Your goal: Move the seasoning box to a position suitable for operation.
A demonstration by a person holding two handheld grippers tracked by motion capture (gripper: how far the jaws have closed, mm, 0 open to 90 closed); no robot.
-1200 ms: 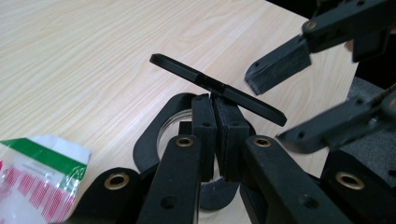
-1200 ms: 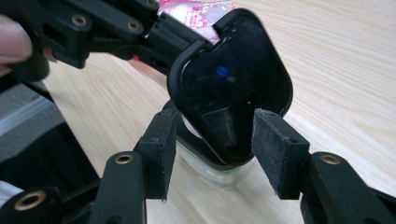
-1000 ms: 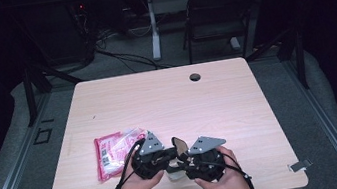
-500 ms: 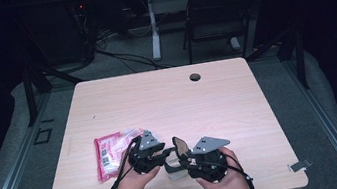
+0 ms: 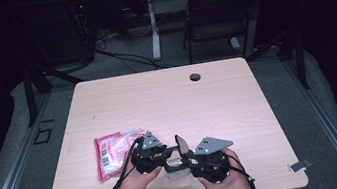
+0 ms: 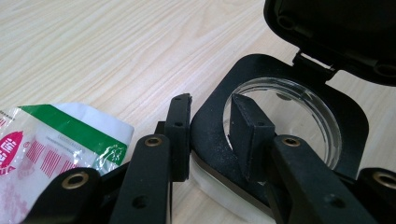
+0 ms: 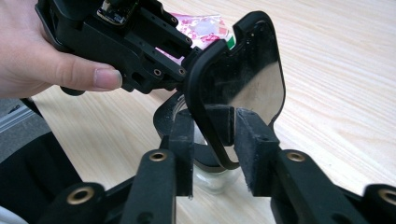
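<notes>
A small clear container with a black square rim (image 6: pixel 210 126) stands near the table's front edge (image 5: pixel 176 168). Its mirrored lid (image 7: pixel 247 70) is flipped up (image 5: pixel 182 145). My left gripper (image 6: pixel 210 99) has just been closing and is shut on the rim, one finger outside and one inside the round opening. In the high view my left gripper (image 5: pixel 164 156) sits left of the container. My right gripper (image 7: pixel 215 115) straddles the lid and has just been closing. Its right pad (image 7: pixel 254 140) lies against the mirror, with a small gap on the other side. A red and white packet (image 5: pixel 112 153) lies to the left.
The packet (image 6: pixel 56 140) lies right beside my left gripper. A round cable hole (image 5: pixel 195 77) is at the table's far side, with a folding chair (image 5: pixel 220 16) behind. Cables trail off the front edge. Bare wood stretches behind and to the right.
My left gripper has sunk a little toward the table and now sits on the container's rim. The right hand has stayed put by the raised lid.
</notes>
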